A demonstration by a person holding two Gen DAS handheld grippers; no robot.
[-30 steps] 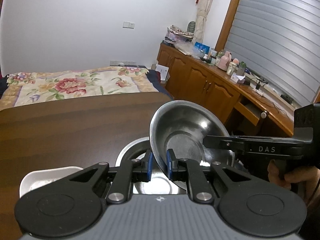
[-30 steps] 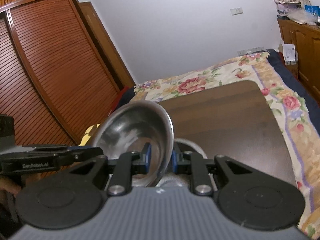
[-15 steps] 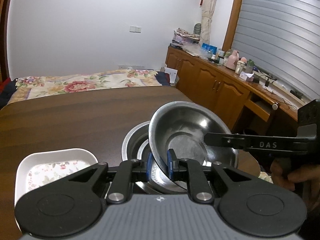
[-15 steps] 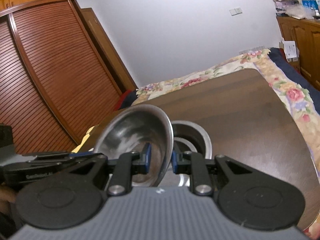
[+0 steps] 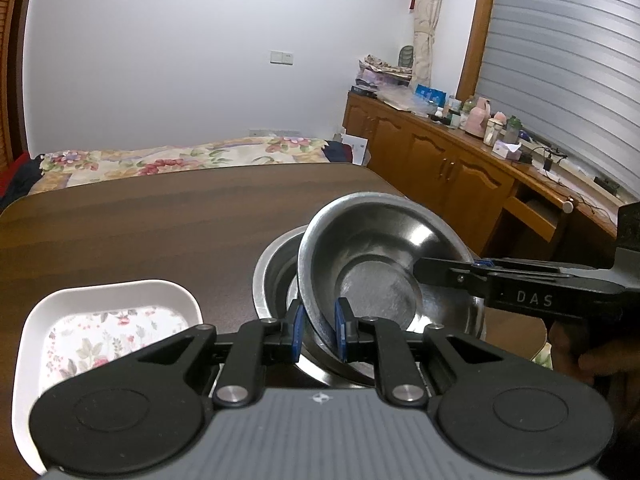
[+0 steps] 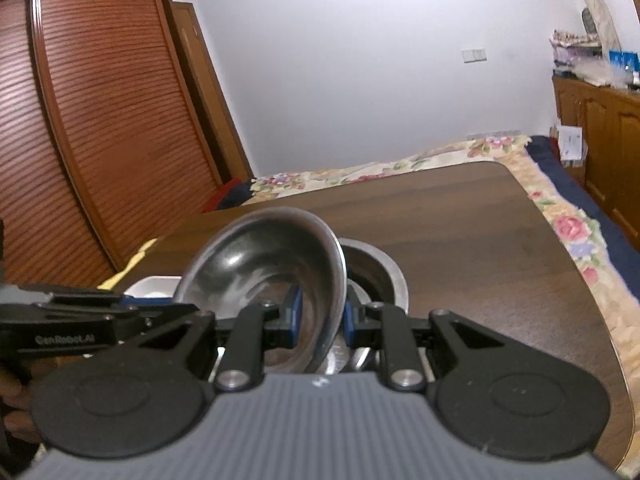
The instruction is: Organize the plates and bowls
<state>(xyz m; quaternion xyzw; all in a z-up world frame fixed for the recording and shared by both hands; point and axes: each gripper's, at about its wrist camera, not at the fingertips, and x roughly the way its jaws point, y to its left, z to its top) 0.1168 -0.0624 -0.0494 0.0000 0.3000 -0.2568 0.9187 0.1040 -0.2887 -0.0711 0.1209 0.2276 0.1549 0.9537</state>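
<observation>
Two grippers, left (image 5: 319, 331) and right (image 6: 321, 317), each pinch one rim of one metal bowl (image 5: 376, 264). It hangs over a second bowl (image 5: 276, 280) beside one white dish (image 5: 108, 320).

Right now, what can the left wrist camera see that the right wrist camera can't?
Only the left wrist view shows the flowery inside of the white dish, the bottles on the counter and the grey shutter.

Only the right wrist view shows the slatted brown wardrobe.

Both show the steel bowl pinched at its rim by the left claw and the right claw, a second steel bowl under it, the brown table and the flowery bed.
</observation>
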